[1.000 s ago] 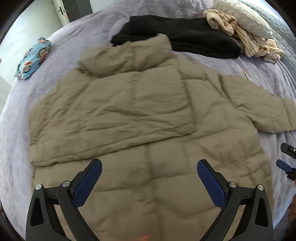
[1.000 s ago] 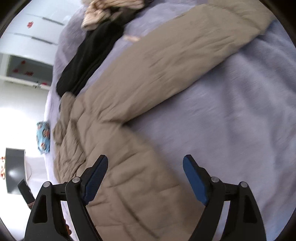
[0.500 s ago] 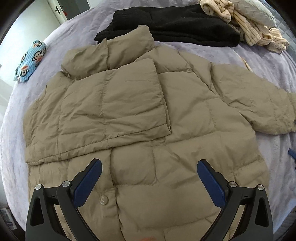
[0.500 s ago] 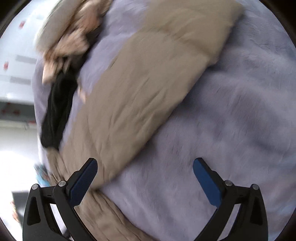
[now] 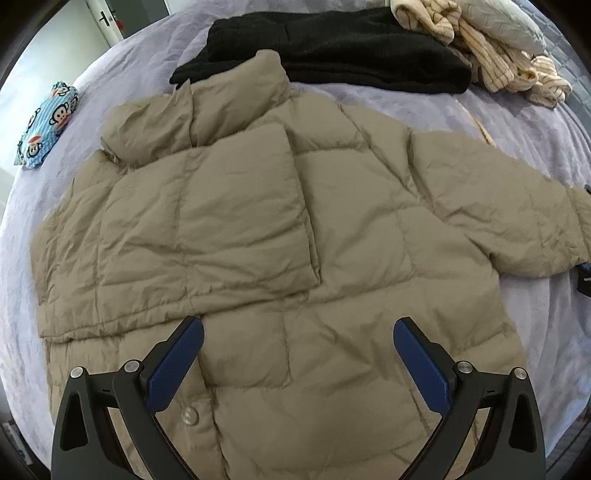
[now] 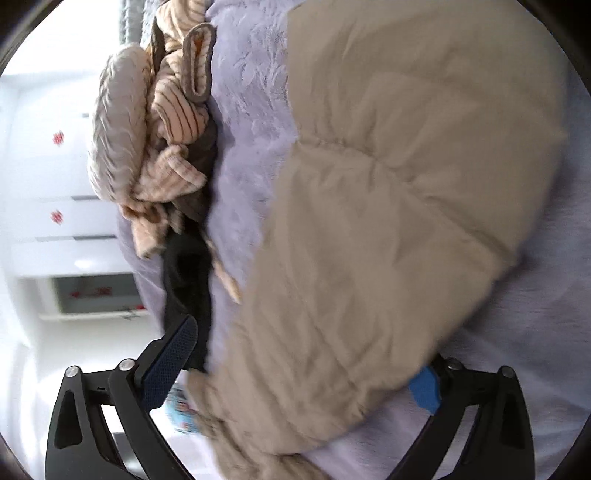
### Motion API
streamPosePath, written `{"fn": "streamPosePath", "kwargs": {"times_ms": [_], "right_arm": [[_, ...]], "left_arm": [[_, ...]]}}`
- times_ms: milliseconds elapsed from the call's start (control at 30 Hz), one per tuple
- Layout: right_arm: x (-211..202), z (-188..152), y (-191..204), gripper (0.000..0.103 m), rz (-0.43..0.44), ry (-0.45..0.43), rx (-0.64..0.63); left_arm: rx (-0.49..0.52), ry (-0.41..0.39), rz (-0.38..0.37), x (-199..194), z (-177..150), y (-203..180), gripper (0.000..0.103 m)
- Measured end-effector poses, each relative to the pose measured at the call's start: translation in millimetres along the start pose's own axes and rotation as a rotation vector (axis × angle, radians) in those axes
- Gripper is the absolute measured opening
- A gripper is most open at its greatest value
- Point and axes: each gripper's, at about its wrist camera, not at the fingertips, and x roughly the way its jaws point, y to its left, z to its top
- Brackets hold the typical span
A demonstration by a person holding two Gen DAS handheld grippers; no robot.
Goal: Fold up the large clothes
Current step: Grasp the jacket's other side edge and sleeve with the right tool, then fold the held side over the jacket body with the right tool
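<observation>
A tan puffer jacket (image 5: 280,236) lies flat on the lilac bed cover (image 5: 517,122), collar at the far side. One sleeve is folded across its chest; the other sleeve (image 5: 517,218) stretches out to the right. My left gripper (image 5: 295,354) is open and empty above the jacket's lower hem. My right gripper (image 6: 299,373) is open, its jaws standing on either side of the outstretched sleeve (image 6: 388,221), which fills the right wrist view. That gripper shows as a dark edge at the right border of the left wrist view (image 5: 585,277).
A black garment (image 5: 332,48) lies beyond the collar. A striped beige garment (image 5: 480,48) and a pale pillow (image 5: 498,22) sit at the far right. A blue cartoon-print pouch (image 5: 46,125) lies at the far left. White cabinets (image 6: 44,221) stand beyond the bed.
My left gripper pulled back and the whole jacket came into view. My right gripper swung along the outstretched sleeve toward its end and now straddles it.
</observation>
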Motion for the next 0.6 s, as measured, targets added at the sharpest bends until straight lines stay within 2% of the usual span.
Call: {"fn": "streamPosePath", "kwargs": {"times_ms": [33,67,133,200,233,333,500,600], "right_arm": [[4,1,1,0.073,0.016,0.005,0.016],[4,1,2,0.064,0.022,0.014,0.029],[8,1,3,0.029,0.038,0.033,0.046],[7,-2,7,0.015,0.057,0.038,0.041],[6,-4,12,0.01,0.053,0.032,0.026],[3,-11,34,0.009,0.059,0.026,-0.046],[13,-41,108,0.009,0.075,0.056,-0.296],[32,-78,160,0.009,0.094,0.094,-0.469]], "left_arm": [[-0.004,-0.007,-0.002,-2,3,1,0.103],[-0.006,-0.012,-0.003,-3,5,3,0.103],[-0.014,-0.025,-0.004,-6,9,8,0.103],[-0.024,-0.033,-0.004,-8,11,13,0.103],[-0.032,-0.04,-0.006,-10,13,18,0.103],[-0.051,-0.053,-0.008,-13,16,31,0.103],[-0.087,-0.081,0.014,-19,19,59,0.103],[-0.123,-0.1,0.035,-22,22,85,0.103]]}}
